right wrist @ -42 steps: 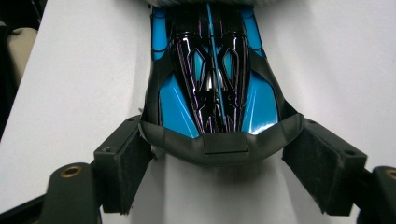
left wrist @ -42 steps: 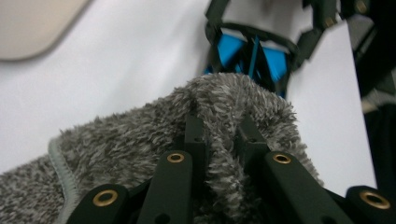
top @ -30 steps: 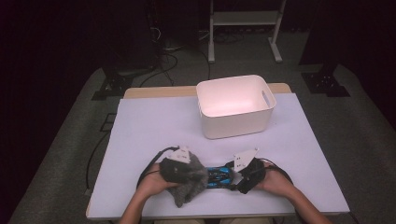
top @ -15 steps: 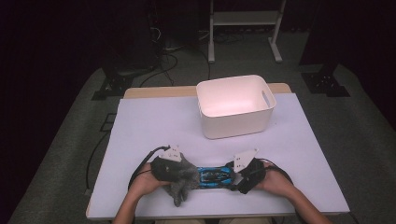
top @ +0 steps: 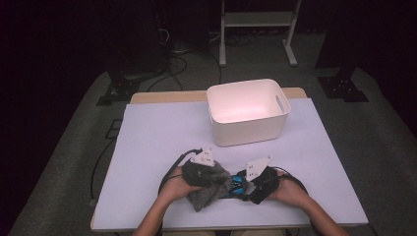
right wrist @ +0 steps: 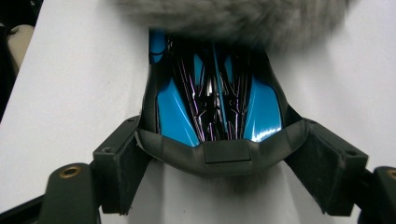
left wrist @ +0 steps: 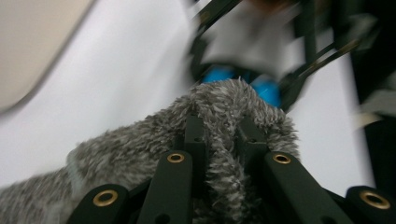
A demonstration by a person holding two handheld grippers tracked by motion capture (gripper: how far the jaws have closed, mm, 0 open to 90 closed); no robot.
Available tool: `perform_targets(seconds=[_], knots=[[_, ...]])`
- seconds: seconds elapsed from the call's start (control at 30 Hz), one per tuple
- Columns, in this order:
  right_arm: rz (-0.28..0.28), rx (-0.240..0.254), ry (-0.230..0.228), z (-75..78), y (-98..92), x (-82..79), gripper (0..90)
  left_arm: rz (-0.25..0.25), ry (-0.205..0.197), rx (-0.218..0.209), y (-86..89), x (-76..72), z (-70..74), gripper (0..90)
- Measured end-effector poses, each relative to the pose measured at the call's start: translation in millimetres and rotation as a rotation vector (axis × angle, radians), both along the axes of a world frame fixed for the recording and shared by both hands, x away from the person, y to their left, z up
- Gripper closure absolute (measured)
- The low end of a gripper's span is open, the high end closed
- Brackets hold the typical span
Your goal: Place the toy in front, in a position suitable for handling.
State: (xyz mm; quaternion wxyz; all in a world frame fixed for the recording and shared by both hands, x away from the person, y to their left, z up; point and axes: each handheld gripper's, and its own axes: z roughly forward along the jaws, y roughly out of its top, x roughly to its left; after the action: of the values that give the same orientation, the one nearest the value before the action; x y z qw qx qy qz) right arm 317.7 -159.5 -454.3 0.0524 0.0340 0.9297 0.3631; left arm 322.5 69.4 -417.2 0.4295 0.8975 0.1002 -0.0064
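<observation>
White bin at frame center looks empty. Lower center, left hand-held gripper is clamped on grey cloth. Right hand-held gripper grips the blue-black toy on the table.

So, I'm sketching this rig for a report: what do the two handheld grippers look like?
Both are black. The left gripper and right gripper each carry a pale grey three-cornered plate on top and trail a black cable. Their jaws are black bars with brass-coloured rivets. The forearms are bare.

Wide bare table runs across the left and centre of the high view; the white bin blocks the upper middle, with narrow lanes either side.
</observation>
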Motion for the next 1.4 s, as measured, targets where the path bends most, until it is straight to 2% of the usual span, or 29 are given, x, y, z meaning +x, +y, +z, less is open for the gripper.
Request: perform_targets(seconds=[0.03, 0.07, 0.1, 0.17, 0.3, 0.43, 0.53, 0.63, 0.7, 0.83, 0.87, 0.9, 0.93, 1.0, 1.13, 1.17, 1.23, 1.33, 1.4], knots=[[-0.003, -0.001, 0.0, 0.1, 0.7, -0.5, 22.5, -0.024, -0.01, 0.027, -9.2, -2.1, 0.2, 78.8], [-0.003, 0.0, -0.002, -0.1, 1.3, -0.7, 22.5, -0.054, -0.047, 0.09, -22.5, -4.6, -0.9, 78.8], [-0.005, 0.002, -0.002, -0.4, 1.6, -0.7, 22.4, -0.059, -0.067, 0.112, -27.0, -4.8, -1.1, 78.6], [-0.013, 0.005, 0.001, -0.8, 1.0, -0.9, 22.2, -0.068, -0.061, 0.126, -30.8, -1.6, 0.2, 78.8], [-0.028, 0.019, 0.008, -1.1, -0.2, -2.5, 22.1, -0.07, -0.042, 0.119, -23.9, -1.8, 1.2, 79.0], [-0.014, 0.036, 0.017, -2.1, 1.4, -0.4, 22.4, -0.063, -0.034, 0.12, -17.1, -3.7, 2.7, 79.0], [-0.018, 0.027, 0.011, -1.1, 4.2, -1.4, 22.6, -0.084, -0.041, 0.135, -26.3, -3.7, 4.7, 79.1], [-0.025, 0.033, 0.009, -1.6, 5.1, -2.2, 22.5, -0.135, -0.047, 0.139, -47.7, -4.5, 3.6, 79.1], [-0.027, 0.032, 0.01, -1.5, 4.9, -2.3, 22.6, -0.144, -0.048, 0.152, -54.9, -4.8, 1.0, 79.7], [-0.031, 0.042, 0.023, -2.6, 2.2, -1.6, 22.7, -0.135, -0.043, 0.138, -45.5, -1.3, 1.8, 80.8], [-0.029, 0.041, 0.024, -2.4, 3.0, -1.3, 22.7, -0.114, -0.052, 0.136, -40.8, -0.4, 3.4, 80.9], [-0.026, 0.04, 0.021, -2.3, 3.9, -0.9, 22.7, -0.075, -0.078, 0.162, -36.4, 0.6, 4.7, 80.7], [-0.026, 0.039, 0.022, -2.1, 4.6, -1.2, 22.7, -0.055, -0.058, 0.155, -30.7, 3.9, 5.0, 80.5], [-0.027, 0.043, 0.024, -2.3, 5.9, -1.3, 22.7, -0.039, -0.049, 0.152, -27.5, 7.5, 4.4, 80.4], [-0.029, 0.045, 0.025, -2.8, 5.2, -1.7, 22.7, -0.068, -0.041, 0.123, -39.8, 6.3, 1.4, 80.3], [-0.029, 0.048, 0.026, -3.0, 4.8, -1.4, 22.7, -0.089, -0.038, 0.12, -45.3, 5.6, -0.5, 80.2], [-0.029, 0.049, 0.032, -3.1, 4.4, -1.6, 22.7, -0.095, -0.045, 0.125, -49.4, 3.7, -2.9, 80.2], [-0.028, 0.05, 0.025, -3.5, 1.9, -1.5, 22.9, -0.097, -0.031, 0.129, -42.2, 2.7, -1.1, 80.2], [-0.027, 0.048, 0.026, -3.3, 3.4, -1.4, 22.9, -0.092, -0.045, 0.145, -33.7, 0.7, 1.2, 80.1]])
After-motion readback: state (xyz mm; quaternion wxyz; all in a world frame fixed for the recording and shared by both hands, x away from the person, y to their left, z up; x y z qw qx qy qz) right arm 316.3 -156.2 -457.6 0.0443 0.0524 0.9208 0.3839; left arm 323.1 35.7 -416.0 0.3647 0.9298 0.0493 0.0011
